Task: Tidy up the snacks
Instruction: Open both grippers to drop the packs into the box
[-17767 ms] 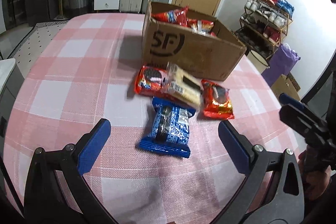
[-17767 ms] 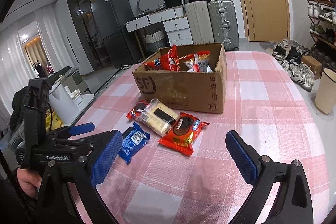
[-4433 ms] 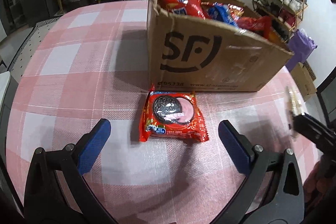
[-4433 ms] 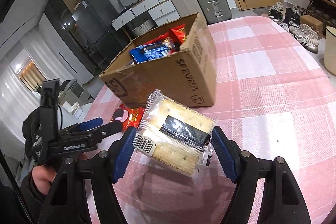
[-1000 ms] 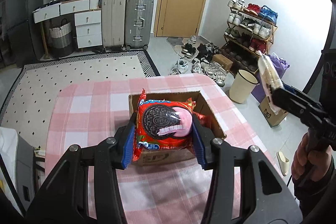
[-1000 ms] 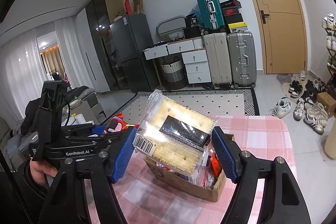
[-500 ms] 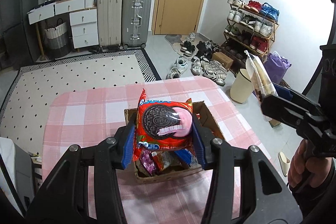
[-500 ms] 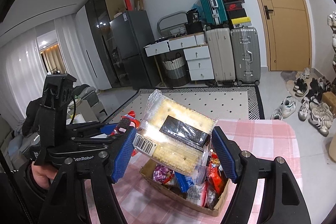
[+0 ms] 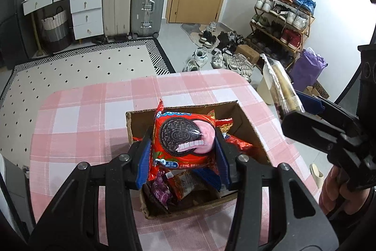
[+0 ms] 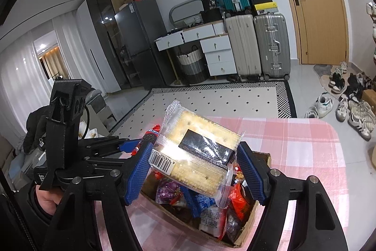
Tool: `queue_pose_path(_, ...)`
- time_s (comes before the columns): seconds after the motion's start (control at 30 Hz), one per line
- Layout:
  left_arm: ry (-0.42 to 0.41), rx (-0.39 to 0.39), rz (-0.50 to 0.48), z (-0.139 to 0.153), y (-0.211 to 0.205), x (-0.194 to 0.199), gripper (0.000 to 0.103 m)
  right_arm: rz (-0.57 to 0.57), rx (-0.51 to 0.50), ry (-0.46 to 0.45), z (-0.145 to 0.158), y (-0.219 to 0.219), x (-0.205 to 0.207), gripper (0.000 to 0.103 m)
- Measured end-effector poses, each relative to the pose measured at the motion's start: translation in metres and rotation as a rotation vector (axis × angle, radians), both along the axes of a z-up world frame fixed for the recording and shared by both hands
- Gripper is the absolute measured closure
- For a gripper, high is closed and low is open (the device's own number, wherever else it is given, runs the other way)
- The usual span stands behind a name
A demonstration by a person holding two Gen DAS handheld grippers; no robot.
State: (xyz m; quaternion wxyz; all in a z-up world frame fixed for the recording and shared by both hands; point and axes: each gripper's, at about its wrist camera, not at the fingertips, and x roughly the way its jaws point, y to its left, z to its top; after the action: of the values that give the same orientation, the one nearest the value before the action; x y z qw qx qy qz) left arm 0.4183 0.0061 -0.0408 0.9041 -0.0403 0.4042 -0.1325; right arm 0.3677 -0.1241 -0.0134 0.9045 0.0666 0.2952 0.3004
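Note:
My left gripper (image 9: 183, 157) is shut on a red Oreo pack (image 9: 184, 138) and holds it above the open cardboard box (image 9: 246, 119), which holds several snack packs. My right gripper (image 10: 195, 171) is shut on a clear pack of crackers (image 10: 197, 152) with a black label, also high over the box (image 10: 264, 157). In the left wrist view the right gripper and its crackers (image 9: 280, 88) hang at the right, beyond the box. In the right wrist view the left gripper (image 10: 131, 145) is at the left with the red pack's edge showing.
The box stands on a table with a pink checked cloth (image 9: 82, 109). Past the far edge lie a dotted rug (image 9: 82, 67), suitcases (image 9: 145, 4), drawers, a door, a shoe rack (image 9: 282, 22) and loose shoes on the floor.
Both grippers have kept their packs. Over the last second the box has come nearer and lower in both views, and its contents now show under both packs.

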Motion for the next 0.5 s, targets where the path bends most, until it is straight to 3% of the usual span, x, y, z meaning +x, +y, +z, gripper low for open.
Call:
queue_pose_path(0.37, 0.065, -0.005, 0.01, -0.041, -0.001, 0.034, 0.059, -0.005, -0.067, 0.041, -0.039, 0.01, 0.028, 0.027)
queue_pose_path(0.43, 0.083, 0.001, 0.019, -0.048, -0.002, 0.04, 0.054, -0.015, -0.076, 0.042, -0.044, 0.012, 0.03, 0.022)
queue_pose_path(0.5, 0.088, 0.005, 0.027, -0.052, -0.001, 0.042, 0.043, -0.027, -0.081, 0.049, -0.049, 0.011, 0.033, 0.021)
